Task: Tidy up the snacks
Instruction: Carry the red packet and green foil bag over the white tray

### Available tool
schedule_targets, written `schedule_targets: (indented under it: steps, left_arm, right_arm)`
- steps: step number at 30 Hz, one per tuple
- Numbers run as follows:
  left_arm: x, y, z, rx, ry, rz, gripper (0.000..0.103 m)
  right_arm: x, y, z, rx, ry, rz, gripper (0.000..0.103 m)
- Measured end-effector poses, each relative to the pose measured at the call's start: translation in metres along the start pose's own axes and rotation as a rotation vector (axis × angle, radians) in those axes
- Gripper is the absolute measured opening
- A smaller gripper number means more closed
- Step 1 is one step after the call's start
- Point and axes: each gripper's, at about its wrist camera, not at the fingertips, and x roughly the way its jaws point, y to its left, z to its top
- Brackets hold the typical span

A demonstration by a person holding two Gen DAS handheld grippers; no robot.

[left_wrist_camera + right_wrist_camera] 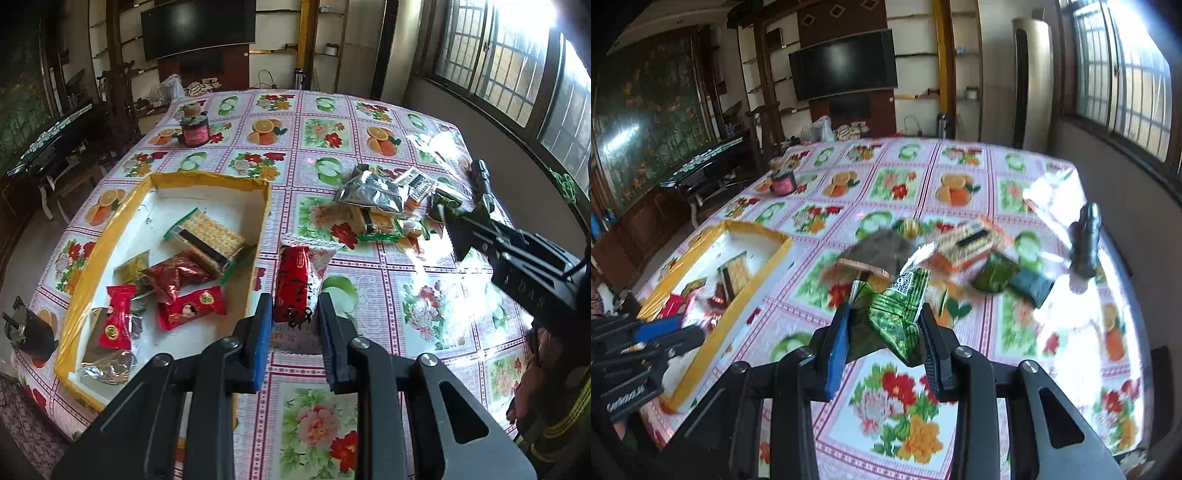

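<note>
My left gripper (295, 310) is shut on a red and white snack packet (295, 280), held just right of the yellow-rimmed white tray (221, 186). The tray holds a cracker pack (210, 236) and several red and gold sweets (192, 302). My right gripper (884, 328) is shut on a green snack packet (897, 310) above the tablecloth. The right gripper also shows at the right of the left wrist view (454, 225), near the loose snack pile (384, 199). The tray also shows in the right wrist view (750, 288).
A floral tablecloth (424, 306) covers the table. A dark jar (195, 131) stands at the far left. A black flashlight-like object (1087, 240) lies at the right edge near the window. More loose snacks (964, 243) lie mid-table. A TV and shelves stand behind.
</note>
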Motion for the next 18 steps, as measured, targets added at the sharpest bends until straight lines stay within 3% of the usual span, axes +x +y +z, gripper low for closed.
schedule_targets:
  steps: [2,3,11,18]
  left_arm:
    - [-0.006,0.010,0.000,-0.017,-0.009,0.014,0.026]
    - [-0.008,0.015,-0.001,-0.026,-0.012,0.018,0.026]
    - [-0.023,0.053,-0.010,-0.086,-0.039,0.058,0.026]
    - [-0.021,0.086,-0.017,-0.139,-0.030,0.081,0.026]
  right_arm:
    - [0.008,0.005,0.014,-0.023,-0.020,-0.075,0.036]
    - [0.015,0.004,0.020,-0.007,-0.011,-0.072,0.036]
    - [0.005,0.046,0.028,-0.055,-0.038,0.028,0.035]
    - [0.013,0.083,0.031,-0.116,-0.026,0.056,0.035]
